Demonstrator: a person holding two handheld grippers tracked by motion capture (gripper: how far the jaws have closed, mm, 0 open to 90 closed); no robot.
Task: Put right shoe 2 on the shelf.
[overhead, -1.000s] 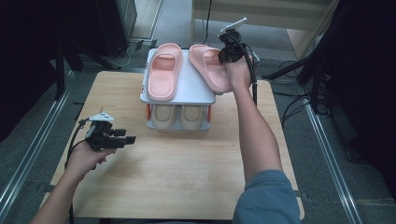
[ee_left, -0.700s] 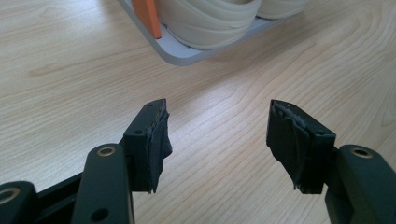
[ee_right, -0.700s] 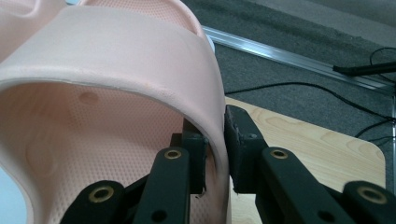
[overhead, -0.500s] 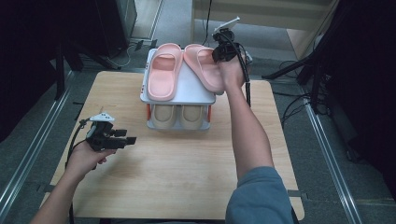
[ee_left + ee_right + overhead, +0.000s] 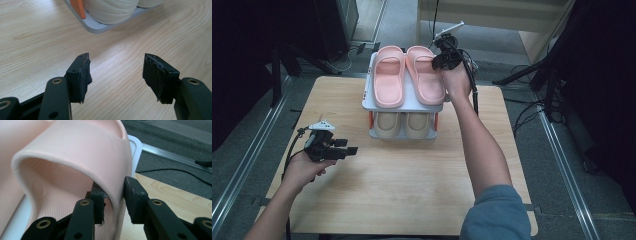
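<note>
1. Compared with a second ago, the right pink slipper (image 5: 426,74) now lies straighter on the top shelf of the small shoe rack (image 5: 404,106), side by side with the left pink slipper (image 5: 388,75); before, it sat angled towards the rack's right edge.
2. The right tongs (image 5: 443,59) have just been opening. In the right gripper view the slipper's strap wall (image 5: 110,170) stands between the two black jaws, and a sliver of space shows beside the outer jaw, so the pads no longer press on it.
3. The right arm stretches forward from the near edge of the worktop (image 5: 402,200) to the rack's far right corner, hand wrapped round the gripper body.
4. The left tongs (image 5: 343,149) have kept their place near the worktop's left edge, level with the wood and pointing right towards the rack. Their jaws stand apart over bare wood.
5. A beige pair of shoes (image 5: 406,125) sits on the rack's lower shelf, which stands at the far middle of the worktop.
</note>
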